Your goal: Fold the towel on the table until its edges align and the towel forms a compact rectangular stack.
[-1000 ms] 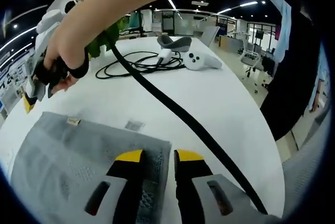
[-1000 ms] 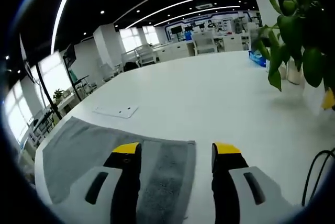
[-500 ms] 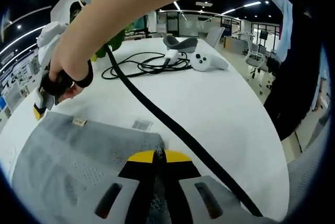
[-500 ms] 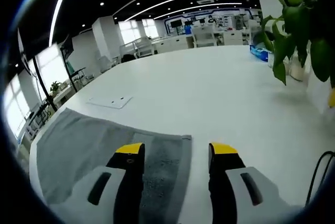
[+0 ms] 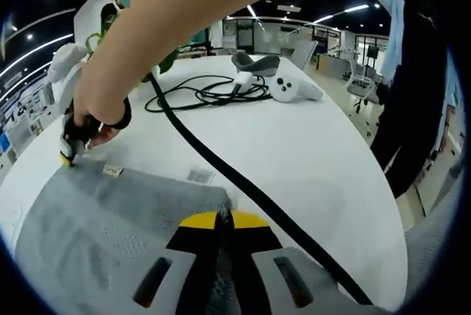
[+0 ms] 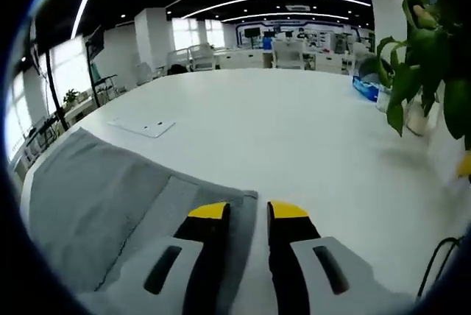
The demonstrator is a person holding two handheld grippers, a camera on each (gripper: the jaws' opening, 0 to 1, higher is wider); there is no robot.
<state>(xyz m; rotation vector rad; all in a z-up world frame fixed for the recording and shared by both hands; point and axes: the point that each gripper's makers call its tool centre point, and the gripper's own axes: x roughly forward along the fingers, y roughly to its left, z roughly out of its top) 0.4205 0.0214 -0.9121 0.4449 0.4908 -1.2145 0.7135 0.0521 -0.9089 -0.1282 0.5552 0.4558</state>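
Right gripper view: right tool (image 6: 246,212) narrows toward the towel (image 6: 88,204) corner; left tool (image 5: 221,219) is already clenched on its corner.

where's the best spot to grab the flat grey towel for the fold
By its two near corners, one per gripper, coming in low along the white table. The grey towel lies flat, so only its thin edge offers a pinch. The left gripper is shut on one corner; the right gripper straddles the other, nearly closed.
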